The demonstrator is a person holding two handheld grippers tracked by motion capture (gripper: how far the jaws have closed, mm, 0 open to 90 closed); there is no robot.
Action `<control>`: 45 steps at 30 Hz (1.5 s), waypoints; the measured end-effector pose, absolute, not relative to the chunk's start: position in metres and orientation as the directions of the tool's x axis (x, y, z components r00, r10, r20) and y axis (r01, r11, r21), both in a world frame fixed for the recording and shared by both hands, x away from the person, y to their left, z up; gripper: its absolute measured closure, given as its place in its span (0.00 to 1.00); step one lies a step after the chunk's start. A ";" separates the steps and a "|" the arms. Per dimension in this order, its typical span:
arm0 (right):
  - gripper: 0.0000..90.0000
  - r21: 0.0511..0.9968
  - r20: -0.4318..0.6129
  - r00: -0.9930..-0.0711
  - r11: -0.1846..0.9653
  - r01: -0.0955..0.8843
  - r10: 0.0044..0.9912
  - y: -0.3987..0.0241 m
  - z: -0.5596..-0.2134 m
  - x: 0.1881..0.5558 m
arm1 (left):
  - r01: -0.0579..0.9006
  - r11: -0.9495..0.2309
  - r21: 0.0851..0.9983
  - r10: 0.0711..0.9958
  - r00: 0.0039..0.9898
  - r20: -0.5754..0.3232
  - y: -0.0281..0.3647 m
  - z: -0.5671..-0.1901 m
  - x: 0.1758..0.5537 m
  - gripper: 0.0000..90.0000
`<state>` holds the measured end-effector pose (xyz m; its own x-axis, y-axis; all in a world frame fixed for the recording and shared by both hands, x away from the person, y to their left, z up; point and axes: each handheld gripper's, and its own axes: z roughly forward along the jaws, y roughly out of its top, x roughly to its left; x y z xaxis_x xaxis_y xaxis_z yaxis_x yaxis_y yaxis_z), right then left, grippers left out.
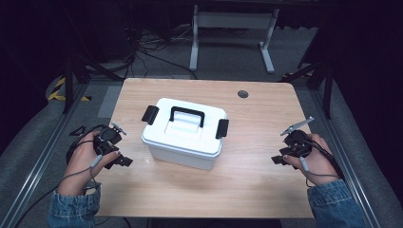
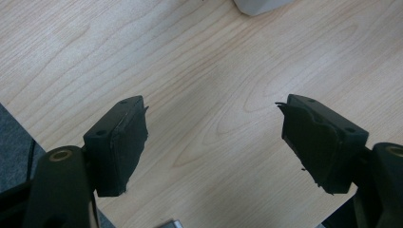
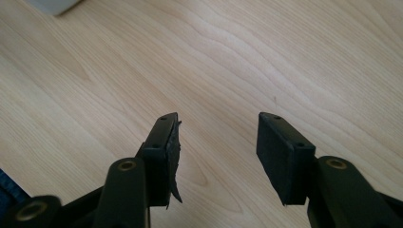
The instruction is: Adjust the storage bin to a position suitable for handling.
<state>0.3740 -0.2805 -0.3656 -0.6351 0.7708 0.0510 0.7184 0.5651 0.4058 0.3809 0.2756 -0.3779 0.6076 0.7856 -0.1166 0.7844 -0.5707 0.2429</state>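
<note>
No text, label, brand or number can be read anywhere. The white box [image 1: 184, 133] bears no lettering. Yellow-and-black hazard striping [image 1: 59, 92] marks the floor at the left.

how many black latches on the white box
2: one latch on the white box's left end, the other latch on its right end. The far side may hide more.

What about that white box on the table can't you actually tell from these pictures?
- White box: its contents, hidden by the closed lid in the high view.
- Its far side, turned away from the high camera.
- In the left gripper view the box corner is cut off by the top edge; the same in the right gripper view.
</note>
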 end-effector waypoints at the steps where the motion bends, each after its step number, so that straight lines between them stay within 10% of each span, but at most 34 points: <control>1: 0.56 0.412 0.055 -0.640 0.567 0.714 0.766 -0.280 -0.365 0.374 | 0.784 -0.569 0.247 0.786 0.607 -0.117 0.276 -0.378 0.381 0.27; 45: 0.54 0.510 0.019 -0.772 0.659 0.553 0.635 -0.209 -0.295 0.398 | 0.777 -0.582 0.241 0.775 0.619 -0.124 0.271 -0.378 0.387 0.26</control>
